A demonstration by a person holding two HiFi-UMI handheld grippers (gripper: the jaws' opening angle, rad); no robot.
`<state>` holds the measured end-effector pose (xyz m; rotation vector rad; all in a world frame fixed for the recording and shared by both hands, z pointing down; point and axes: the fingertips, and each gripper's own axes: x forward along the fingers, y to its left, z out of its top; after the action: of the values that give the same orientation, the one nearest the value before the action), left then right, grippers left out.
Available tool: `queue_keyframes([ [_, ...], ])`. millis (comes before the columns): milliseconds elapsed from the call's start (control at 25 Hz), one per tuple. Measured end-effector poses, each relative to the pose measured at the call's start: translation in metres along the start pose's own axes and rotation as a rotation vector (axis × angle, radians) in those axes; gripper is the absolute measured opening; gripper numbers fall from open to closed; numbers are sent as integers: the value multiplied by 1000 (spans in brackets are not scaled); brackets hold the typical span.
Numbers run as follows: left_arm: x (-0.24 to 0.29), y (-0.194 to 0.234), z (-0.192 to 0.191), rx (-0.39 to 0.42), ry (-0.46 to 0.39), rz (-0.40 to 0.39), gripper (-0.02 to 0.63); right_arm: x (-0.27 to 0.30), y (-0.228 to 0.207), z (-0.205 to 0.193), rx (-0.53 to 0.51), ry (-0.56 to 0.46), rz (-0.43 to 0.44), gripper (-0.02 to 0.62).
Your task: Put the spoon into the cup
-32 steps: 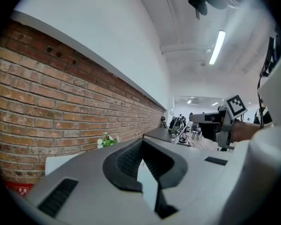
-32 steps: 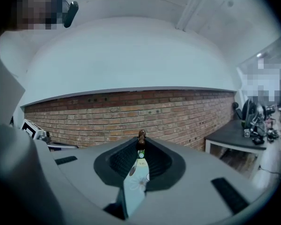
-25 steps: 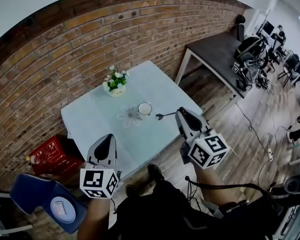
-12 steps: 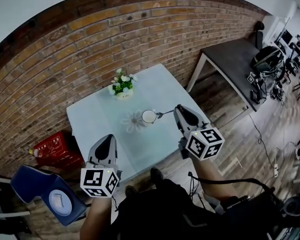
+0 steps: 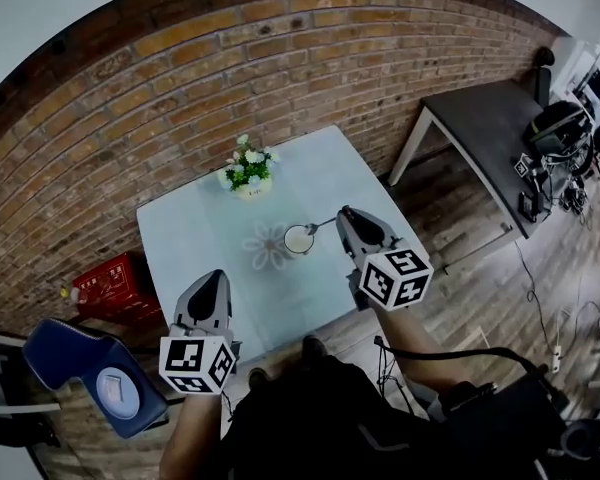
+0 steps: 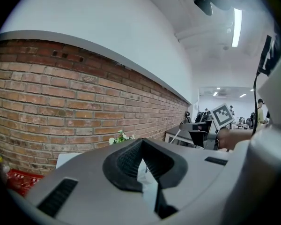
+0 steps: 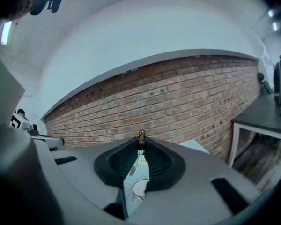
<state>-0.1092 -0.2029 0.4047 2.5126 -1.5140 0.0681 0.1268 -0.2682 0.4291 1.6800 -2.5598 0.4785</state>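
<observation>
A white cup [image 5: 299, 239] stands near the middle of the pale table [image 5: 200, 238], beside a flower print. My right gripper [image 5: 346, 218] is just right of the cup, shut on the handle of a dark spoon [image 5: 325, 227], and the spoon's bowl reaches the cup's right rim. In the right gripper view the spoon [image 7: 141, 138] sticks out between the right gripper's tips [image 7: 141, 143], and the cup [image 7: 139, 189] shows below through the gap. My left gripper [image 5: 212, 280] hangs at the table's near edge, left of the cup, shut on nothing, as the left gripper [image 6: 141, 148] also appears in its own view.
A small pot of white flowers [image 5: 248, 173] stands at the table's far side near the brick wall. A red basket [image 5: 115, 290] and a blue chair [image 5: 85, 373] sit on the floor to the left. A grey table [image 5: 490, 118] stands to the right.
My right gripper has carried the spoon left and down, from right of the cup to its rim. The left gripper has hardly shifted in view.
</observation>
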Motion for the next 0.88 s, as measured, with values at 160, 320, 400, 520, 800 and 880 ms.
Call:
queue_keyframes([
  [160,14,-10,-3,1,-3,6,9,13,-12,-10,-5,34,23,55],
  [320,21,-11,-9,9,13,40,9,29,-16,-18,-13,63,68,55],
  [400,24,-11,-13,1,20,56,9,37,-19,-26,-24,84,86,55],
  [520,30,-14,-26,-24,40,66,9,47,-26,-43,-18,120,110,55],
  [800,33,-11,-43,-46,74,134,9,69,-34,-79,-17,190,157,55],
  [880,33,-12,-47,-48,84,149,9,75,-37,-87,-18,210,164,55],
])
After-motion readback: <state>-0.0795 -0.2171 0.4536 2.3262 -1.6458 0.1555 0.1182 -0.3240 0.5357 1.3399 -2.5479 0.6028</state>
